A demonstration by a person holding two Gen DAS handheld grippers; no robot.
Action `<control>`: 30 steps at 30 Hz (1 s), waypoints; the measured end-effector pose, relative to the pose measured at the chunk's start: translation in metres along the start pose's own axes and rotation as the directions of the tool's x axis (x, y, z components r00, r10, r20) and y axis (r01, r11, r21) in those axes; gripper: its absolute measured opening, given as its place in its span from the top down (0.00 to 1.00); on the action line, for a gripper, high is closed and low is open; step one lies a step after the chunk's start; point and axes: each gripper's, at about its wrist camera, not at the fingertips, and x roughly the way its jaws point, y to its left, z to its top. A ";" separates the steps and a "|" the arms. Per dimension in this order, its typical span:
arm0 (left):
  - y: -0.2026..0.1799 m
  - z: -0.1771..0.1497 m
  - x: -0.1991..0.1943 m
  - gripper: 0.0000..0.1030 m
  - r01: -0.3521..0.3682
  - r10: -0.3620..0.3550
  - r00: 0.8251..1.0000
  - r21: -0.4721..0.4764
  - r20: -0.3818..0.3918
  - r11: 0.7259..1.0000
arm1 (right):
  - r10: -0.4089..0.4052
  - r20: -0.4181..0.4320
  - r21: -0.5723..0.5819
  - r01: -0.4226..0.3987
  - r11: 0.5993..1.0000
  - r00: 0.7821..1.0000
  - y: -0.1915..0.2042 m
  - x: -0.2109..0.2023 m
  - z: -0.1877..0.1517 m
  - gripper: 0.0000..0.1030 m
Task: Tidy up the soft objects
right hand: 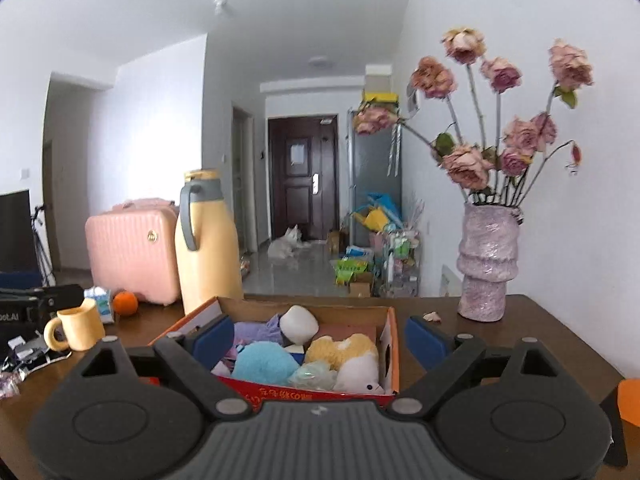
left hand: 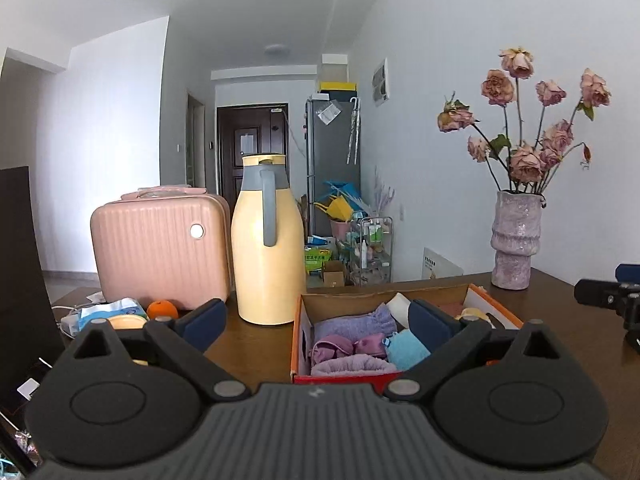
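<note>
**Soft toys: light, squashy, easy to pinch**

Soft toys [right hand: 304,356] fill the cardboard box [right hand: 394,344] on the desk [right hand: 540,344]. They look light and yielding; pinch a plump middle. Left hand-held gripper [left hand: 316,318] and right hand-held gripper [right hand: 318,338] gape wide, empty.

Orange object [right hand: 629,400] cut off at right edge; box's [left hand: 298,344] far contents behind gripper finger.

one box [right hand: 390,344] at lower centre, one flask [right hand: 208,248], one pink case [right hand: 132,248], one orange [right hand: 125,303], one mug [right hand: 80,328] at left, one vase [right hand: 486,264] at right, about nine dried roses [right hand: 464,44].
</note>
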 end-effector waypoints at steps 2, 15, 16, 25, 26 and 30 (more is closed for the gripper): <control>0.000 -0.003 -0.006 0.03 0.004 -0.004 1.000 -0.001 0.002 1.000 | -0.016 0.016 0.012 0.016 1.000 1.000 0.001 -0.007 -0.004 0.04; 0.002 -0.020 -0.083 0.00 -0.004 0.004 1.000 -0.030 0.010 1.000 | -0.010 0.051 0.030 0.009 1.000 0.999 0.010 -0.068 -0.025 0.04; 0.004 -0.022 -0.094 0.00 -0.009 0.010 1.000 -0.040 0.018 0.999 | -0.005 0.051 0.031 0.003 1.000 0.999 0.010 -0.075 -0.028 0.04; 0.013 -0.060 -0.194 0.00 -0.003 0.009 0.997 -0.079 0.080 0.997 | -0.008 0.034 0.057 0.006 0.998 0.999 0.020 -0.162 -0.069 0.04; 0.015 -0.067 -0.204 0.00 -0.008 0.014 0.997 -0.071 0.072 0.997 | -0.008 0.040 0.052 0.006 0.999 0.999 0.023 -0.174 -0.074 0.03; 0.017 -0.097 -0.236 0.00 -0.044 0.046 0.999 -0.058 0.027 0.997 | 0.001 0.048 0.014 -0.002 1.000 0.999 0.037 -0.220 -0.099 0.01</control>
